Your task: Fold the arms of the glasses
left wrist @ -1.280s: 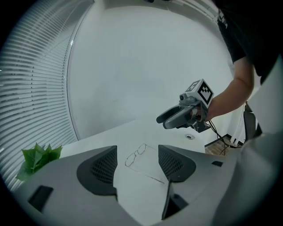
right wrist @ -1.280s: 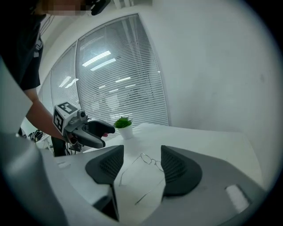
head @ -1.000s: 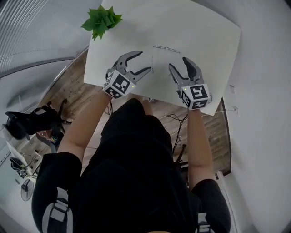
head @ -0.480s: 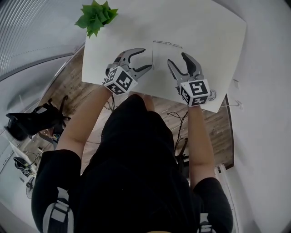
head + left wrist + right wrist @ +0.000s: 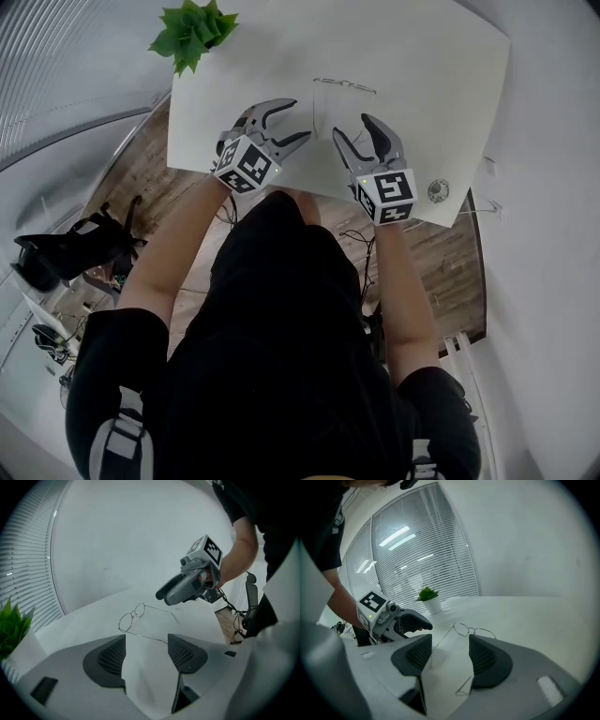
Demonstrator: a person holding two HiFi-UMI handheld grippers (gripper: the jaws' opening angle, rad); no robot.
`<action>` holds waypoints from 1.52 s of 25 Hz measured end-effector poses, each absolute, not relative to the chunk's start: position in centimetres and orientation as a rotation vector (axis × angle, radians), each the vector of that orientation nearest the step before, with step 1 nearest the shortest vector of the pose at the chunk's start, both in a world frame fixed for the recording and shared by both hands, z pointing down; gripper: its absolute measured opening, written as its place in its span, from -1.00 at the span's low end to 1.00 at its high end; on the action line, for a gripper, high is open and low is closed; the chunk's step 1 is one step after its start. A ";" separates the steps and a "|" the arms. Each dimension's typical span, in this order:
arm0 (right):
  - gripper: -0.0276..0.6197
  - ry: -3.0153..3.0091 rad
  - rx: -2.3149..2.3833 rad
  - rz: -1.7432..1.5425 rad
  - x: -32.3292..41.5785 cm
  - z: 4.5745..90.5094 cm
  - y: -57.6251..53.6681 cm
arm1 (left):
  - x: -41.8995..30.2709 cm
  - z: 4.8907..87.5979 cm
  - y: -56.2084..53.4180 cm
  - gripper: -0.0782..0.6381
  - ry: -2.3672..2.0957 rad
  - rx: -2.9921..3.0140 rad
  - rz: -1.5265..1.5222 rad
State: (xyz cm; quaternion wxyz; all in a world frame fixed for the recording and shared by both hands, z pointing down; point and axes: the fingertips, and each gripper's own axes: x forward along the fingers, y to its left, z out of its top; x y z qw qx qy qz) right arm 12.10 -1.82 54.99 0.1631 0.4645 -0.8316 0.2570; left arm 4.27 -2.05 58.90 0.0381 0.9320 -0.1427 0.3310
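Thin wire-rimmed glasses (image 5: 344,85) lie on the white table (image 5: 422,75) with both arms spread open toward me. My left gripper (image 5: 293,122) hovers open just short of the left arm, with nothing between its jaws (image 5: 146,644). The glasses (image 5: 130,618) lie just beyond its tips. My right gripper (image 5: 352,127) sits low over the other arm, its jaws slowly closing. In the right gripper view (image 5: 450,646) that arm's thin end lies loose between the jaws, near the right pad. The lenses (image 5: 472,630) show just ahead.
A small potted plant (image 5: 192,30) stands at the table's far left corner. A small round disc (image 5: 438,190) lies near the front right edge. The table's near edge runs right behind both grippers. A black chair (image 5: 56,253) stands on the floor at left.
Both grippers have sunk toward the table. The right one has slid left and forward, so its jaws now straddle the end of a glasses arm.
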 end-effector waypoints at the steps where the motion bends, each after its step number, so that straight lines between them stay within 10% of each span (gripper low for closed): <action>1: -0.11 -2.370 1.324 0.739 11.8 55.1 -1.6 | 4.2 58.9 -2.0 0.01 -0.439 2.859 1.014; 21: -0.27 -2.198 1.292 0.785 5.9 60.6 0.8 | 1.4 60.3 -0.9 0.01 -0.532 2.774 0.989; 38: -0.82 -2.073 1.373 0.640 5.9 62.1 0.5 | 0.5 60.0 -1.6 0.01 -0.571 2.761 0.958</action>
